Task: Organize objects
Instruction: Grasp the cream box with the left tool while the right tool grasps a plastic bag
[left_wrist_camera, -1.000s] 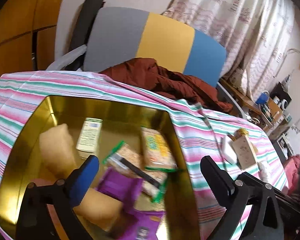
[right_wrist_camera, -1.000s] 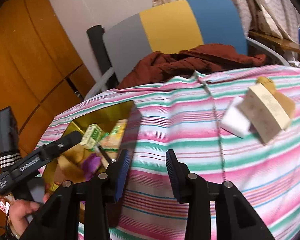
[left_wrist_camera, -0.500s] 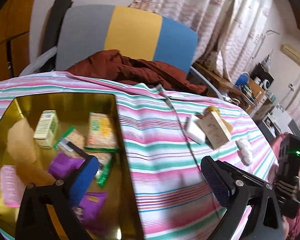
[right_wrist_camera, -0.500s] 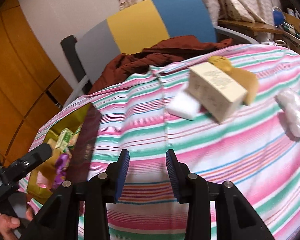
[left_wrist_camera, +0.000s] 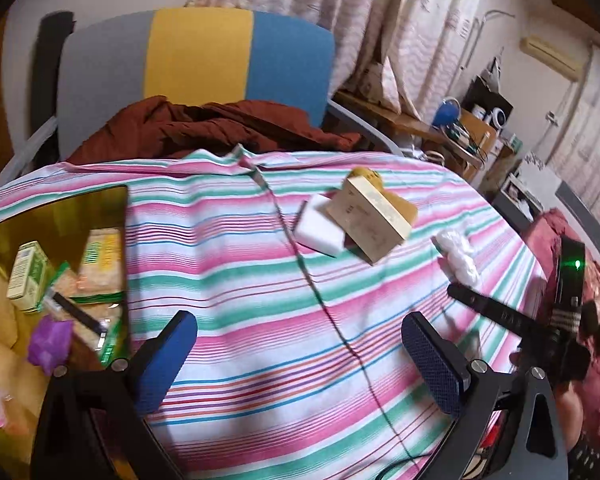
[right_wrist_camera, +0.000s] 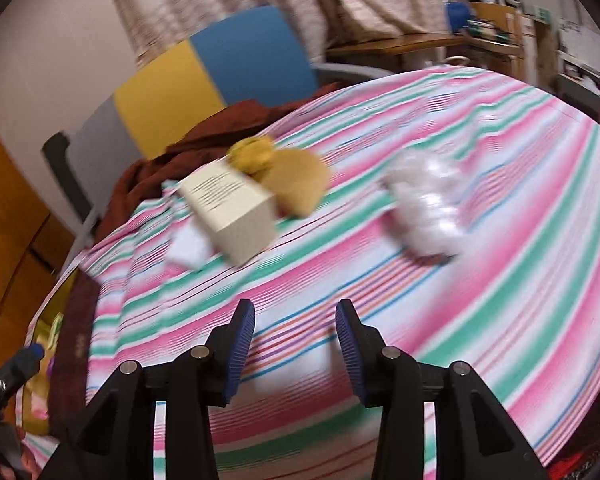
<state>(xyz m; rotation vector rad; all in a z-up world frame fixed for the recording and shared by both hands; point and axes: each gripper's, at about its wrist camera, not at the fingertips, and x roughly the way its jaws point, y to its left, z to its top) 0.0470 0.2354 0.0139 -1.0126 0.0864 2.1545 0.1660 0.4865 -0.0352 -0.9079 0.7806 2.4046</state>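
Both views have swung right since the earlier frames, so that the gold tin (left_wrist_camera: 56, 216), formerly central in the left wrist view, now sits at the left edge and the loose items lie ahead. Nearest, the left gripper (left_wrist_camera: 300, 356) stands wide open with nothing between its blue pads, above bare striped tablecloth (left_wrist_camera: 240, 288); the right gripper (right_wrist_camera: 296, 344), jaws opening and likewise empty, hangs over the same cloth and also appears at the right edge of the left wrist view. At near left, the tin already holds a small green-and-white box (left_wrist_camera: 26, 276), snack packets (left_wrist_camera: 100, 268) and a purple wrapper (left_wrist_camera: 50, 344), which suggests that part of the sorting is done. Farther off, well apart from the tin, four things remain on the cloth: a white block (left_wrist_camera: 318, 230) touching a cream carton (left_wrist_camera: 370, 220), a yellow-brown soft item (right_wrist_camera: 288, 180) just behind the carton, and, to the right, a crumpled clear-white wrapper (right_wrist_camera: 424, 208). Judged from this layout, the task is roughly midway; the remaining items still await collection, and the right gripper seems headed for the wrapper or the carton, though motion blur leaves this uncertain. Beyond the table stand a tricolour chair (left_wrist_camera: 196, 56) draped with rust-red cloth (left_wrist_camera: 204, 128).
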